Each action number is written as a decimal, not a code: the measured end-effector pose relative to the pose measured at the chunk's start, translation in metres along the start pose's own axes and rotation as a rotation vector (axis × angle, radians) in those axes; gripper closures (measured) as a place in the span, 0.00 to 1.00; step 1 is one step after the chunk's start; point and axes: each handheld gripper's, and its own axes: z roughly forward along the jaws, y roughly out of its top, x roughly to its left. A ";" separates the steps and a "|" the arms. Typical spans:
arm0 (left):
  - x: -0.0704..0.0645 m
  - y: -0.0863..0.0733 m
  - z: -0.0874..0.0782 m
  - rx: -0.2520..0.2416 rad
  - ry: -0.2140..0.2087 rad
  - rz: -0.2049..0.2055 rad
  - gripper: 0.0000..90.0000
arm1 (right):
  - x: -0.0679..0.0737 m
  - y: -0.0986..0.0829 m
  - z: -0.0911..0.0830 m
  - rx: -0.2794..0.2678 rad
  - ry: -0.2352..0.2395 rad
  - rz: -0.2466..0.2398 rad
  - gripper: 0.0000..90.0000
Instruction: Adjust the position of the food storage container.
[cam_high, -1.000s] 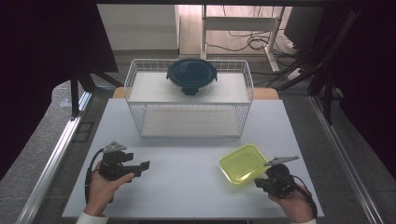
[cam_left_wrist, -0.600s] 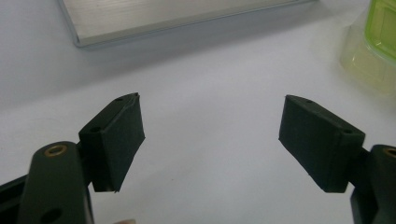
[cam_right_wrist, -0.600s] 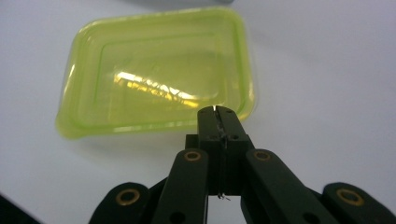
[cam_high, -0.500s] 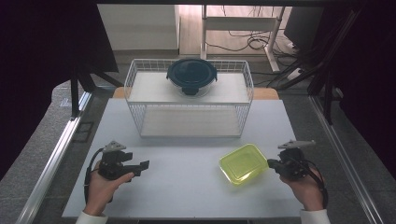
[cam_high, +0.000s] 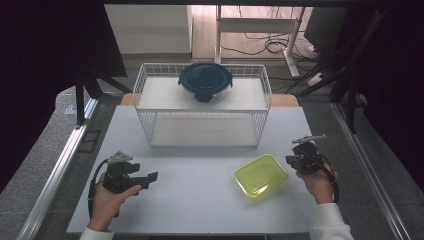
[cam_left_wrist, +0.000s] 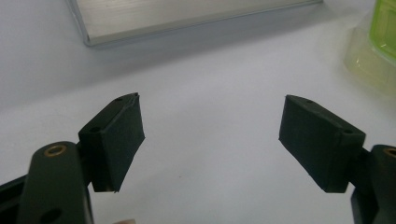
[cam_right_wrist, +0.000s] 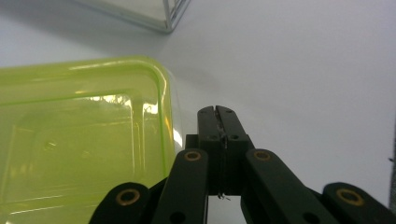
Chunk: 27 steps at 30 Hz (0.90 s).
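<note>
In the left gripper view the yellow-green container (cam_left_wrist: 380, 44) is cut off at the upper right edge of the frame, only a corner showing, blurred. A metal edge of the wire basket (cam_left_wrist: 187, 18) runs across the top of that frame, also cropped. In the right gripper view the container (cam_right_wrist: 79, 140) fills the left half and runs off the left and bottom edges; its far side can't be seen. A basket corner (cam_right_wrist: 170, 14) pokes in at top centre, soft focus.

High view: container (cam_high: 261, 175) lies flat on the white table (cam_high: 200, 200), lower right of centre, in front of the wire basket (cam_high: 202, 107). A dark round lidded bowl (cam_high: 205, 81) sits on the basket's upper shelf, top centre of the frame.

Right gripper (cam_high: 295, 160) sits just right of the container, at the right side of the frame, held by a hand (cam_high: 317, 182). Its jaws are pressed together with nothing between them; in the right gripper view the tips (cam_right_wrist: 217, 114) lie just beside the container's right rim, contact not clear.

Left gripper (cam_high: 150, 176) is at lower left, well apart from the container. Its jaws are spread wide over bare table, pads (cam_left_wrist: 119, 140) empty.
</note>
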 end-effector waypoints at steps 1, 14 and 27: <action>0.000 0.000 0.001 0.002 0.001 0.000 0.24 | 0.001 0.000 0.004 0.016 0.000 -0.011 0.98; 0.001 0.000 -0.002 -0.004 -0.009 -0.015 0.24 | 0.007 -0.011 0.012 0.078 0.008 -0.046 0.98; 0.004 0.000 0.001 0.001 -0.022 -0.030 0.24 | 0.027 -0.023 0.006 0.089 0.065 -0.060 0.98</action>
